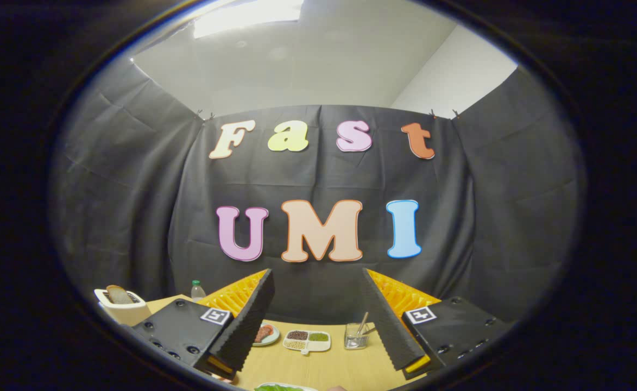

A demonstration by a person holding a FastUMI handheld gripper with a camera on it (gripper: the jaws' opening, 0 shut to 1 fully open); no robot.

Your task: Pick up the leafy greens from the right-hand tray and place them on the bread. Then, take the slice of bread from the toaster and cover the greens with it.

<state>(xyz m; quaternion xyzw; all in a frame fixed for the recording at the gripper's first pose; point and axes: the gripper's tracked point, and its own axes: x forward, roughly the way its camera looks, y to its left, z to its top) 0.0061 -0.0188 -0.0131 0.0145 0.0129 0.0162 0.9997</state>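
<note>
My gripper (318, 326) is open, held well above the wooden table (318, 369), and nothing lies between its fingers. Just below the fingers, at the near table edge, a bit of leafy greens (278, 388) peeks up on a white tray (302, 386). Off to the left, beyond the left finger, a white toaster (123, 310) holds a slice of bread (117, 294) standing upright in its slot. The bread that lies flat on the table is hidden from me.
Between the fingers, farther back, stand a small plate with red food (266, 334), a white divided dish of seeds (307, 342) and a glass with sticks (356, 336). A small bottle (197, 290) stands behind the left finger.
</note>
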